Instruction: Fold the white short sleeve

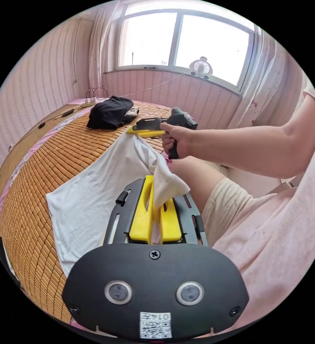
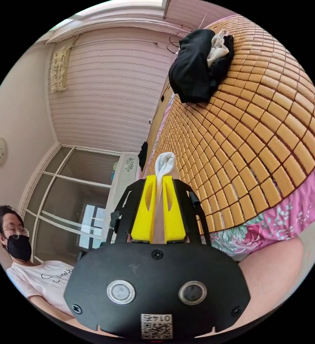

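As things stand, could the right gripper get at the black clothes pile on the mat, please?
Probably not yet: the right gripper is shut on the white shirt. Bare bamboo mat lies between it and the black clothes pile.

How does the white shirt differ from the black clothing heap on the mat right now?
The white shirt is spread partly flat with one edge lifted; the black heap is bunched in a mound. The shirt is clamped by the left gripper and right gripper; the heap lies untouched, farther toward the window. Both rest on the bamboo mat.
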